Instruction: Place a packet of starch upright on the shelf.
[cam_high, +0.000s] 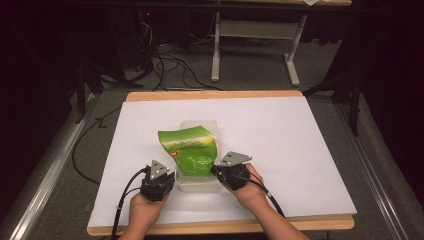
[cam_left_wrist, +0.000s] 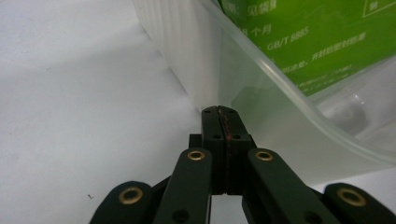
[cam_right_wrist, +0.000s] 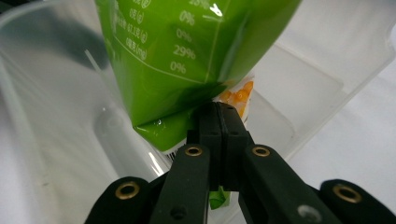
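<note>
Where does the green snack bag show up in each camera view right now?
High view: glossy green plastic snack bag at table centre, standing in the clear plastic tub.
Left gripper view: top right, behind the tub wall.
Right gripper view: upper centre.
Shared landmark: the tub.

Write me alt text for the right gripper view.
The right gripper has its black jaws shut on the bottom edge of a green bag, holding it over a clear plastic container. White table surface lies beyond.
</note>
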